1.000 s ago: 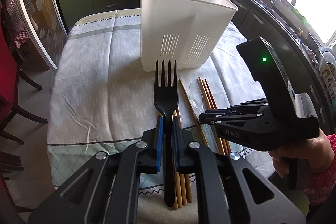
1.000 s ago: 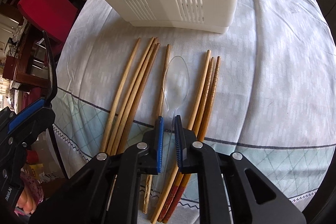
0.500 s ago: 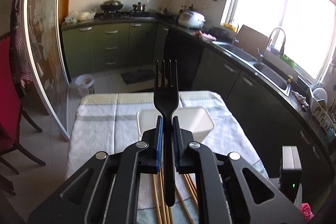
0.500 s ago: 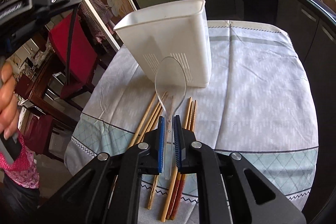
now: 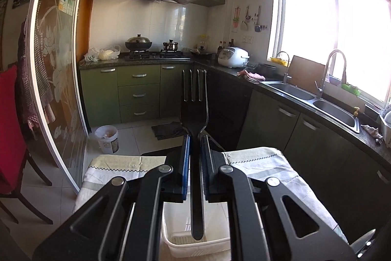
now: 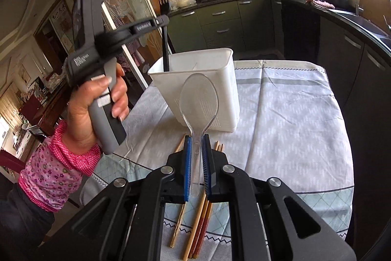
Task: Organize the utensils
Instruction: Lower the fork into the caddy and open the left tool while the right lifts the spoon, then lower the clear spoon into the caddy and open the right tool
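Note:
My left gripper (image 5: 194, 146) is shut on a black fork (image 5: 194, 102), held upright with its tines up. The fork's handle end hangs over the open white utensil bin (image 5: 176, 241) below. In the right wrist view the left gripper (image 6: 162, 21) hovers above the bin (image 6: 227, 89), at its left end, and the fork's (image 6: 165, 40) handle dips past the rim. My right gripper (image 6: 196, 146) is shut on a clear plastic spoon (image 6: 199, 99), bowl up, in the air in front of the bin. Several wooden chopsticks (image 6: 200, 224) lie on the cloth under it.
The table wears a pale patterned cloth (image 6: 293, 114). A hand (image 6: 97, 99) in a pink sleeve holds the left gripper. Dark kitchen counters with a sink (image 5: 334, 111) run along the right; a red chair (image 5: 9, 114) and glass door stand left.
Both grippers have risen and tilted up from the table. The left one carried the fork over the bin. The right one lifted the clear spoon off the cloth.

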{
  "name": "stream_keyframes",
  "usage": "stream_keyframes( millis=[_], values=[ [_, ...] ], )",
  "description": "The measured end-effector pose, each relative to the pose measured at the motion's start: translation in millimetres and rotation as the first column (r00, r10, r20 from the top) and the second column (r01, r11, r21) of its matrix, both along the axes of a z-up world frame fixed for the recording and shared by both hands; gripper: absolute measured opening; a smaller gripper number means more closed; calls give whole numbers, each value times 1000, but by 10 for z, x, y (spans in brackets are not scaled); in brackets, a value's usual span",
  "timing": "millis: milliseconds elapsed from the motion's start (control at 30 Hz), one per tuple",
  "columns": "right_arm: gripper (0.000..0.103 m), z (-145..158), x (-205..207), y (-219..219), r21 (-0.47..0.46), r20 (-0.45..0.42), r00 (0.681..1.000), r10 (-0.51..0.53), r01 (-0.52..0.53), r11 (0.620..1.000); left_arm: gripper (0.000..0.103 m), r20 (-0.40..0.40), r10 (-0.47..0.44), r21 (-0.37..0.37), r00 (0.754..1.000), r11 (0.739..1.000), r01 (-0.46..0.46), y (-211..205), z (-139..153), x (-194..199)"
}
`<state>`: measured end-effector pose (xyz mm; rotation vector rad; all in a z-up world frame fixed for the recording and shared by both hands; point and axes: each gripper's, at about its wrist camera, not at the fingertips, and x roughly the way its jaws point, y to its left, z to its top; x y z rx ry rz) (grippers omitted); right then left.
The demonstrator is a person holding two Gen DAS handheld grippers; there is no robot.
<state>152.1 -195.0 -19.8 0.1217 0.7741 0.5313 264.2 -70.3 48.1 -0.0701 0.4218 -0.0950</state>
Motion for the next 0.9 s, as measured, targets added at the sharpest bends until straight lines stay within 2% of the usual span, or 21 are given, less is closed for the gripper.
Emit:
stream_keyframes(
  millis=[33, 100, 133, 167, 267, 400, 533, 600, 700, 900],
  values=[
    [10, 59, 1, 6, 2, 14, 1000, 0, 0, 1000, 11, -3, 2, 4, 1000, 1000, -2, 5, -47, 6],
    [10, 196, 18, 25, 6, 43, 999, -1, 0, 1000, 22, -12, -2, 6, 1000, 1000, 2, 59, -138, 0],
    [10, 266, 37, 42, 9, 57, 998, -3, 3, 1000, 31, -20, -8, 7, 1000, 1000, 8, 60, -166, 6],
    [10, 349, 59, 64, 13, 74, 997, -7, 6, 1000, 33, -23, -10, 12, 1000, 1000, 10, 64, -187, -11],
    [10, 624, 136, 102, 32, 140, 990, -29, 25, 999, 33, -21, -15, 10, 1000, 1000, 15, 121, -171, -84],
    [10, 1005, 394, 148, 68, 221, 971, -94, 80, 994, 34, 1, 15, -29, 1000, 999, -15, 306, -34, -289],
    [10, 1212, 773, 270, 59, 265, 952, -155, 144, 988, 40, 3, 32, -24, 999, 999, -32, 439, 24, -546],
    [10, 1156, 957, 367, 28, 249, 954, -164, 162, 986, 40, -6, 36, -6, 999, 999, -36, 490, 12, -659],
    [10, 910, 1141, 492, -27, 202, 967, -156, 165, 986, 40, -47, 34, 8, 998, 999, -34, 563, -45, -781],
    [10, 409, 1242, 616, -100, 118, 984, -130, 142, 985, 40, -197, 12, 26, 980, 1000, -7, 593, -273, -836]
  ],
)
